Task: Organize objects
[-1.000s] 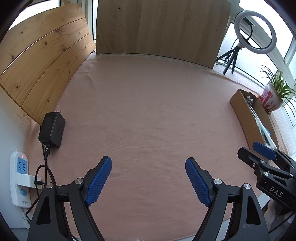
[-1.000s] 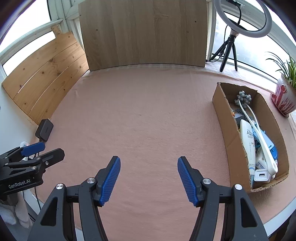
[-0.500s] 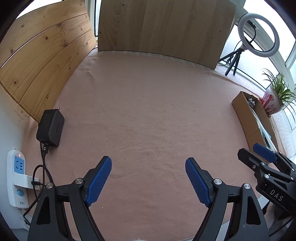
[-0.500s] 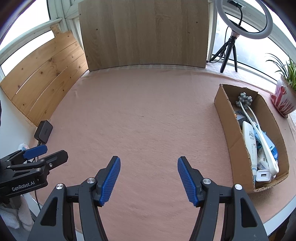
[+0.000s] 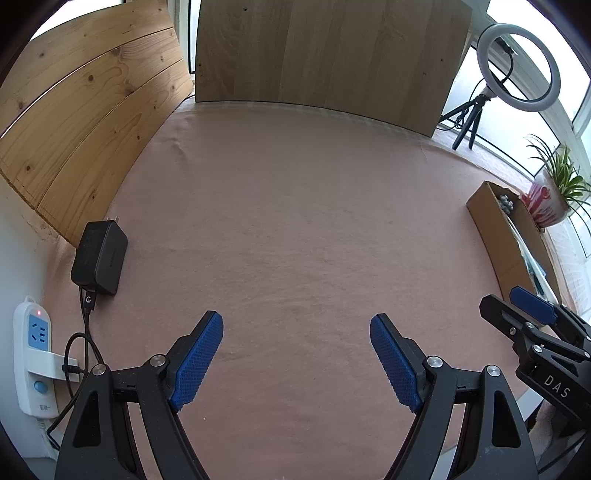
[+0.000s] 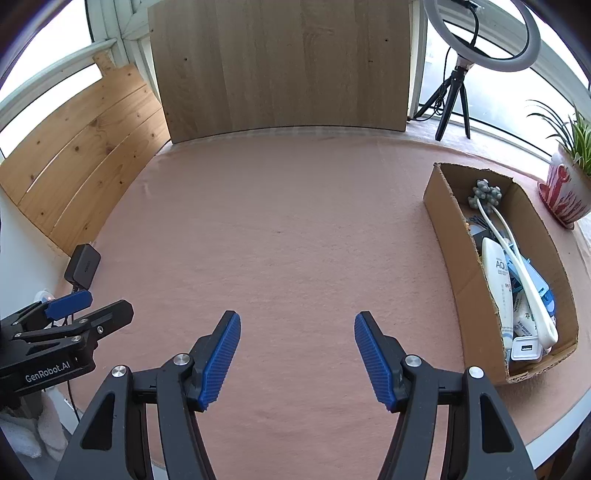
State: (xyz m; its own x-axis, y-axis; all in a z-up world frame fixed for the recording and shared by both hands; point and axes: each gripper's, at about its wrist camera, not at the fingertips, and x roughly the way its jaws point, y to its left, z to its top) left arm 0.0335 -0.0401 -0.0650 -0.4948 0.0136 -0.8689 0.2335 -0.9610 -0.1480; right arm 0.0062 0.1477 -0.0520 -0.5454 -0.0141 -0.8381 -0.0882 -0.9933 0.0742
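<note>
The left gripper [image 5: 296,354] is hanging over the pink cloth [image 5: 295,221] with its jaws spread wide and nothing between its blue pads [image 5: 197,363]. The right gripper [image 6: 297,358] is doing the same, jaws wide apart and empty, above the near part of the cloth. Each is showing in the other's view: the right one at the right edge of the left view, the left one at the left edge of the right view.

Out to the right of the right gripper, a cardboard box [image 6: 448,236] is lying on the cloth near the table's right edge. Inside it, a white tube [image 6: 496,273], a white charger [image 6: 526,348], a white wand with a grey knobbed head [image 6: 485,194] and some blue packets are lying piled together.

To the left of the left gripper, a black adapter [image 5: 99,253] is lying at the cloth's left edge, its cable running down to a white power strip [image 5: 33,354] with a red light on.

Farther off, wooden boards [image 5: 325,55] are standing along the back and left. A ring light [image 6: 480,33] on a tripod and a potted plant [image 6: 569,184] are standing beyond the box.
</note>
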